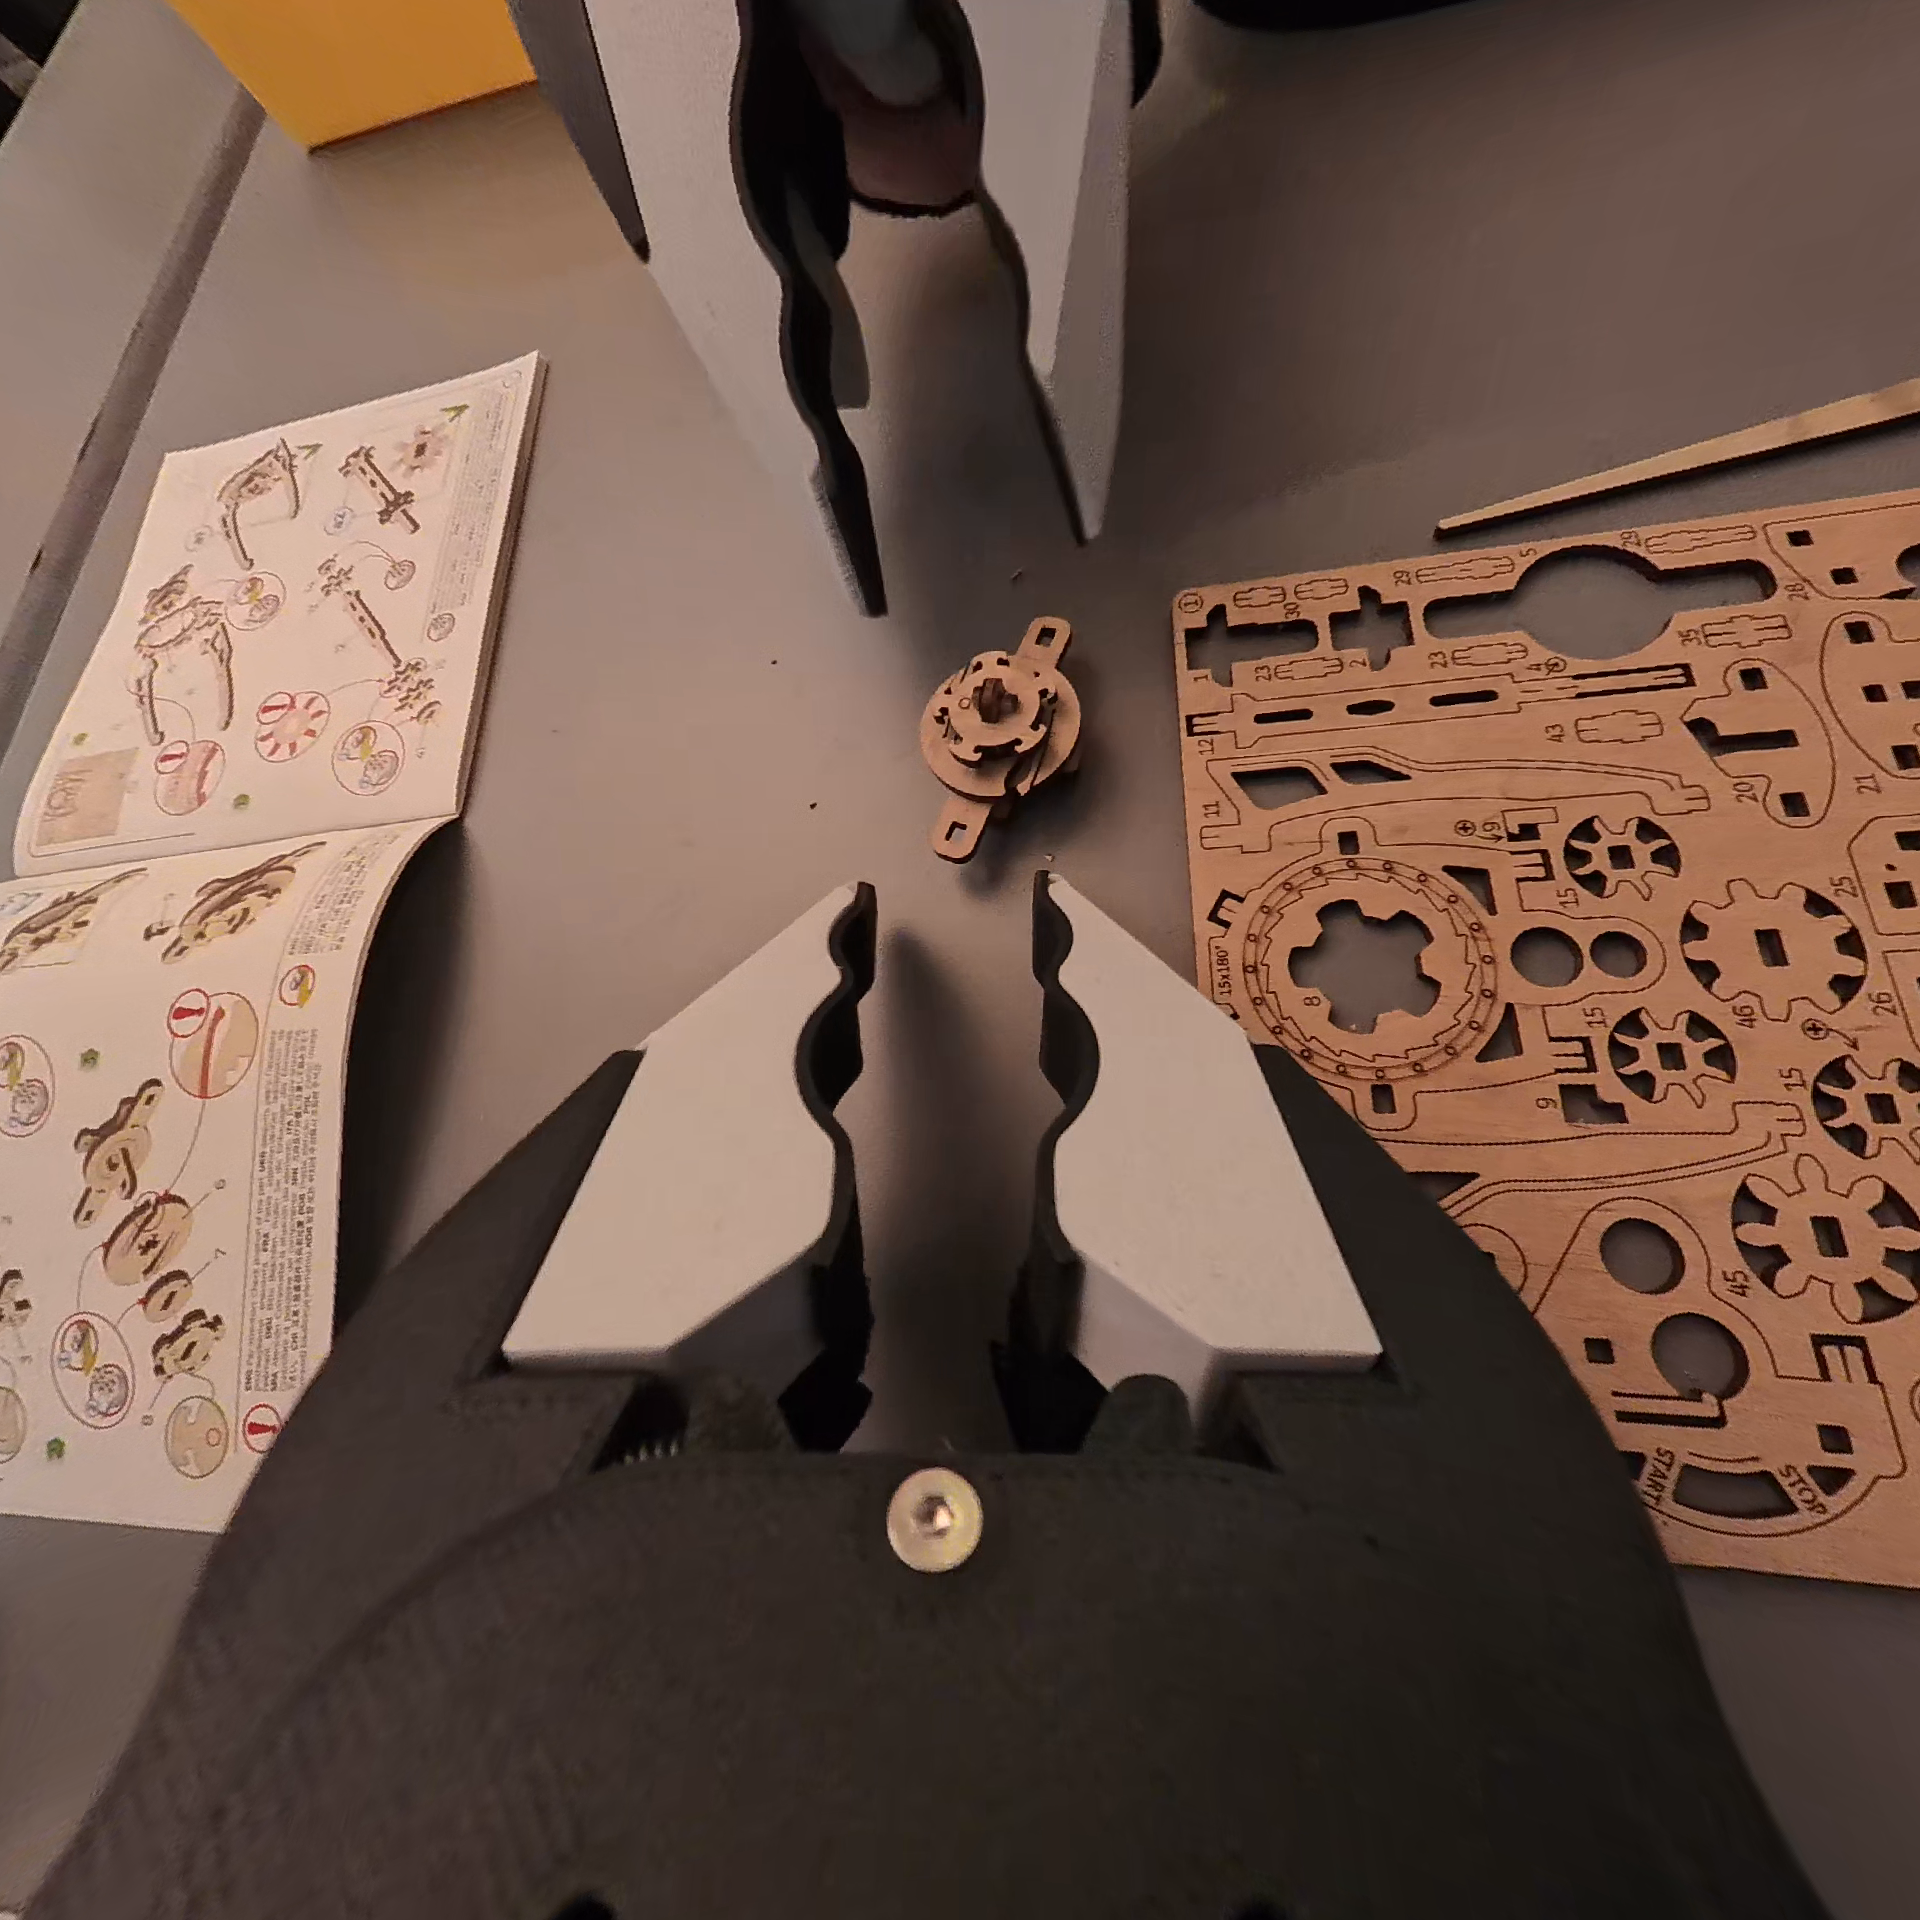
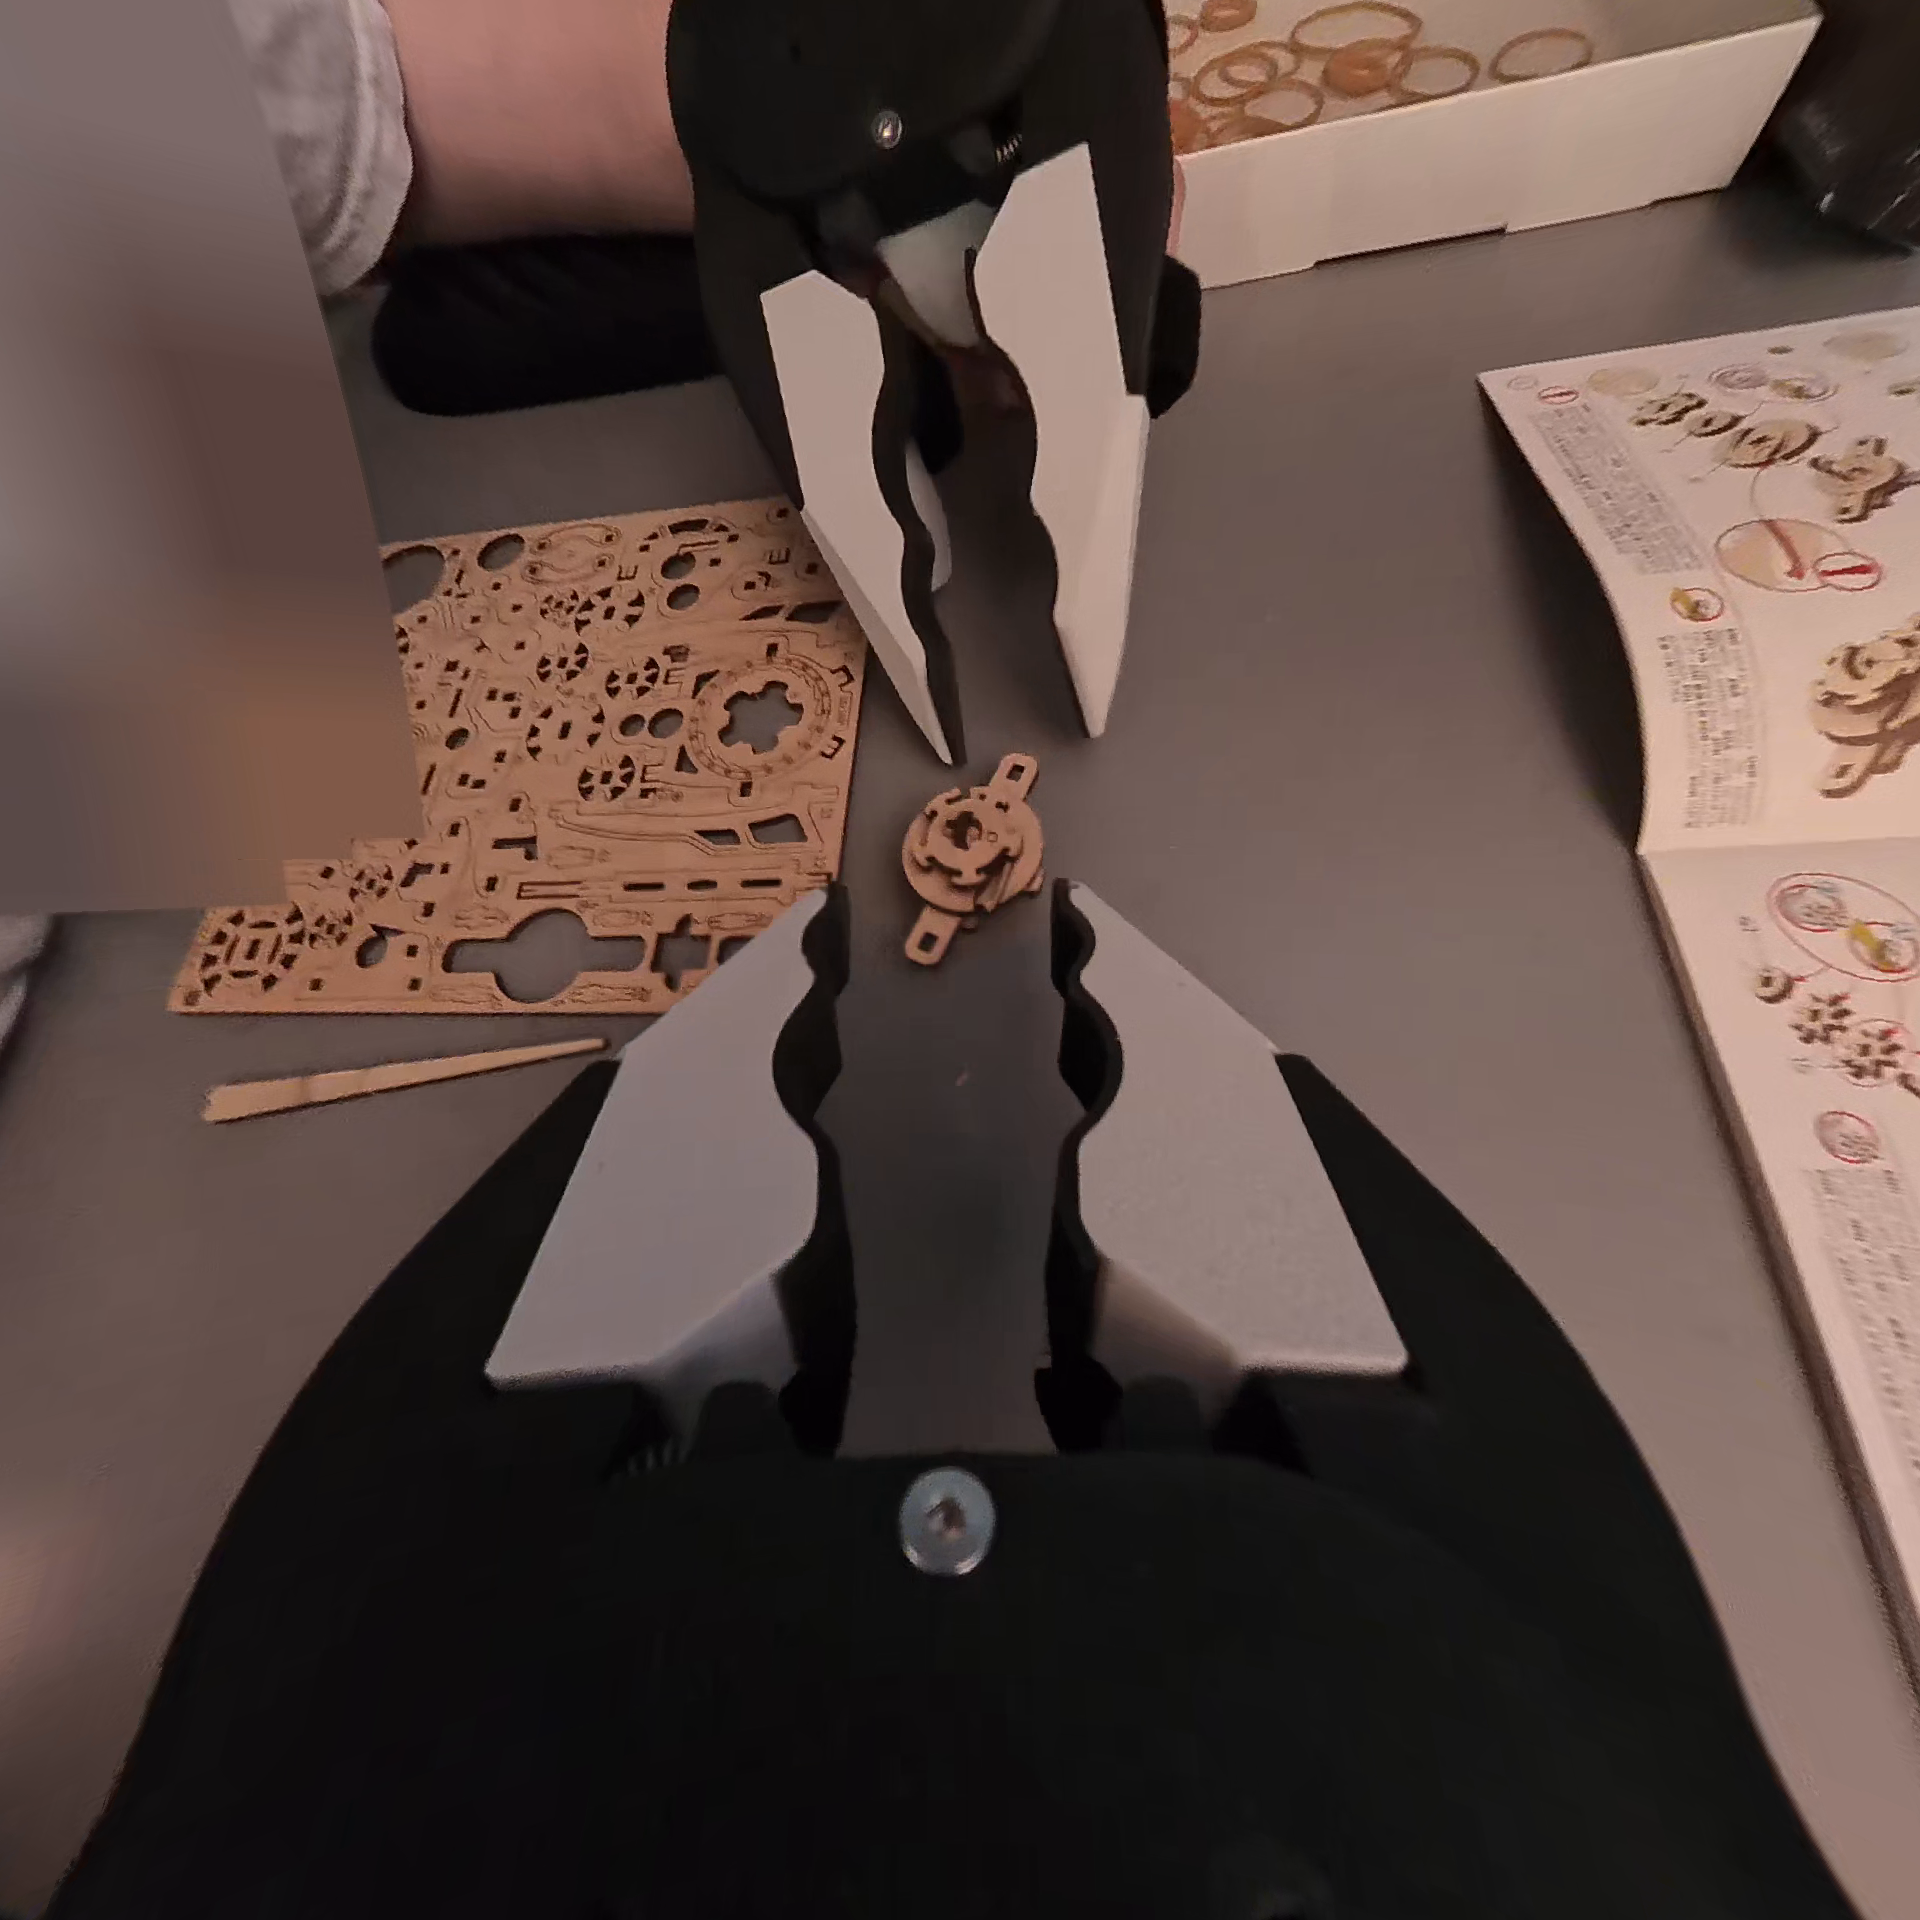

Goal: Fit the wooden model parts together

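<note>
A small round wooden assembly (image 1: 1003, 732) with two tabs lies flat on the grey table, between the two grippers; it also shows in the right wrist view (image 2: 971, 855). My left gripper (image 1: 954, 888) is open and empty, its tips just short of the assembly. My right gripper (image 2: 948, 894) is open and empty on the opposite side, tips beside the assembly's near tab. Each gripper shows in the other's view, the right one (image 1: 982, 571) and the left one (image 2: 1023, 743), pointing at the assembly. A laser-cut plywood parts sheet (image 1: 1558, 987) lies beside it, also in the right wrist view (image 2: 582, 769).
An open instruction booklet (image 1: 239, 883) lies on the table, also in the right wrist view (image 2: 1766, 727). A thin wooden stick (image 2: 405, 1081) lies by the sheet. A white box of rings (image 2: 1455, 135) stands at the back. A yellow box (image 1: 353, 62) sits far left. A person's arm (image 2: 499, 156) rests behind. Left tips to right tips: about 5 centimeters.
</note>
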### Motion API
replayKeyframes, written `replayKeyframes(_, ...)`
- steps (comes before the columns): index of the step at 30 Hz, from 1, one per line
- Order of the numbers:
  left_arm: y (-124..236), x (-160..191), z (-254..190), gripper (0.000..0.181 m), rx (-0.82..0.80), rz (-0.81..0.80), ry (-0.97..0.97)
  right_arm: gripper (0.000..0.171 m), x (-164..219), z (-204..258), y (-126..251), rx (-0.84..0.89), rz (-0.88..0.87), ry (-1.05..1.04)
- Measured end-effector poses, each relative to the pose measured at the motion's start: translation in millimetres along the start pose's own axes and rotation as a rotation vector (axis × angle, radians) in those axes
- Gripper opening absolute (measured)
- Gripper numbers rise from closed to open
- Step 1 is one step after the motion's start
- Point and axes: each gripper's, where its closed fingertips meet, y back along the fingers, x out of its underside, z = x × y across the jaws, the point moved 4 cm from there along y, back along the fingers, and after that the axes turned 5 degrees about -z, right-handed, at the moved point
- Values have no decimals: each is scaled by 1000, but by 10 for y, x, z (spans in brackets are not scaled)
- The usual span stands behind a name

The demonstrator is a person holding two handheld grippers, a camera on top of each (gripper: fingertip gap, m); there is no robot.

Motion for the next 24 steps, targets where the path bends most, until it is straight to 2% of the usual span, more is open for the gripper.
replayKeyframes(6,-3,-3,-4,27,-1,-1,-7,43,87,-22,-144,68,110,-21)
replayKeyframes(18,-34,-33,-28,16,-36,-6,-52,31,114,-49,-196,105,138,-17)
replayKeyframes(24,-32,-32,-31,17,-32,-7,-50,16,124,-32,-219,111,148,63)
